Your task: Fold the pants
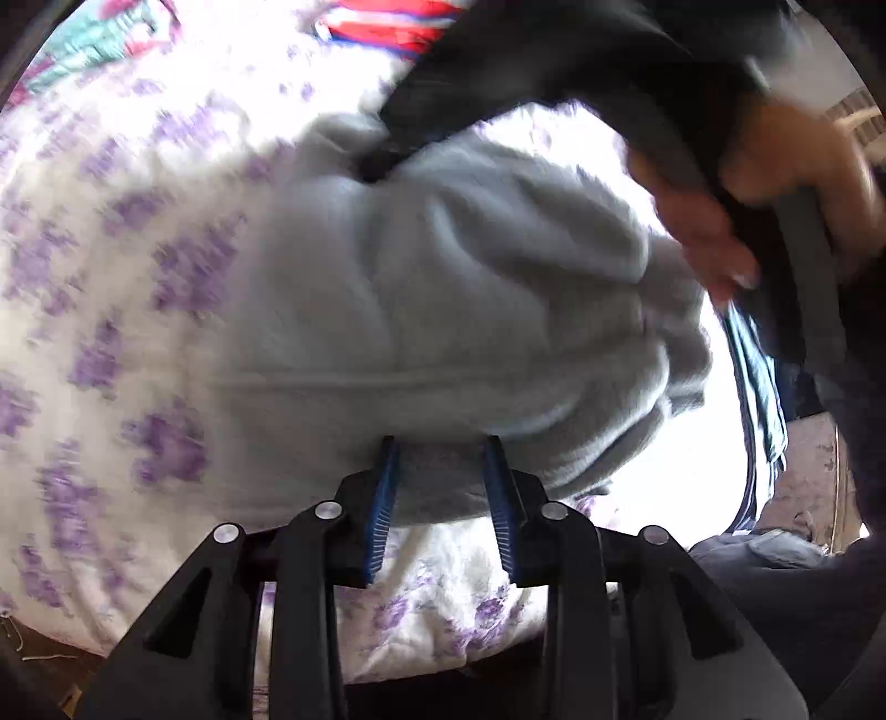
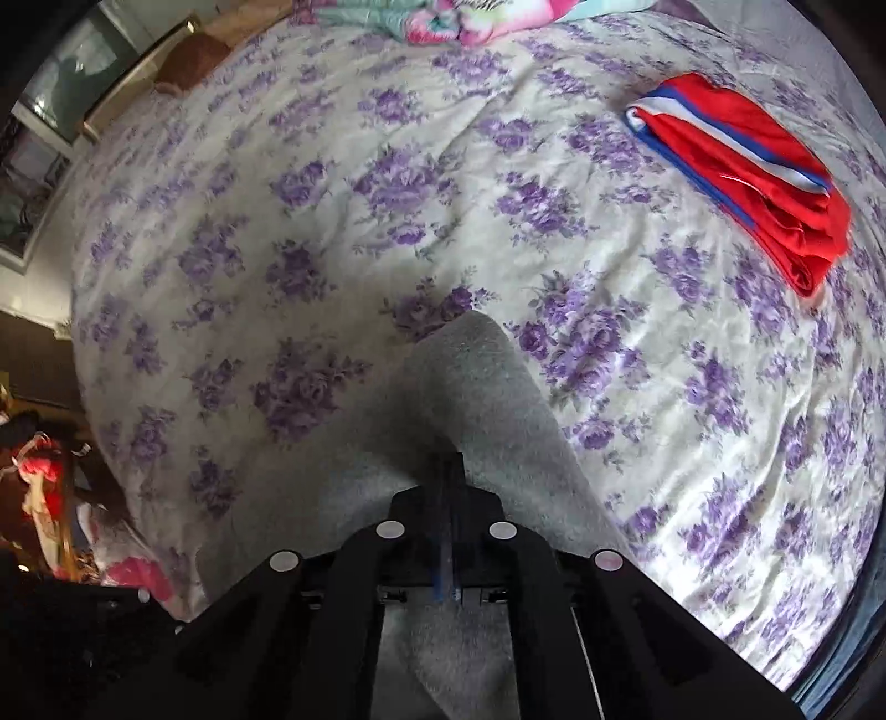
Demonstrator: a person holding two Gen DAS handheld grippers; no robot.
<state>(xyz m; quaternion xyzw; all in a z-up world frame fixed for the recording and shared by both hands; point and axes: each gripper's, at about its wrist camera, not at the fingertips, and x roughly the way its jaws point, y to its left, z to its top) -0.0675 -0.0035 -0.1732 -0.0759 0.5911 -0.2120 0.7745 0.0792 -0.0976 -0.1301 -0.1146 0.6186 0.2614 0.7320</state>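
Light grey fleece pants [image 1: 443,310] lie bunched on a bed with a purple-flowered cover [image 1: 111,277]. My left gripper [image 1: 443,459] is open at the near edge of the pants, its blue-padded fingers either side of the fabric edge. My right gripper [image 2: 448,471] is shut on a fold of the grey pants [image 2: 470,387] and holds it above the bed. In the left wrist view the right gripper [image 1: 382,160] shows at the far end of the pants, held by a hand [image 1: 747,183].
Folded red pants with blue and white stripes [image 2: 758,177] lie at the far right of the bed [image 2: 387,221]. Colourful bedding [image 2: 459,22] lies at the far edge. Furniture and clutter [image 2: 44,487] stand left of the bed.
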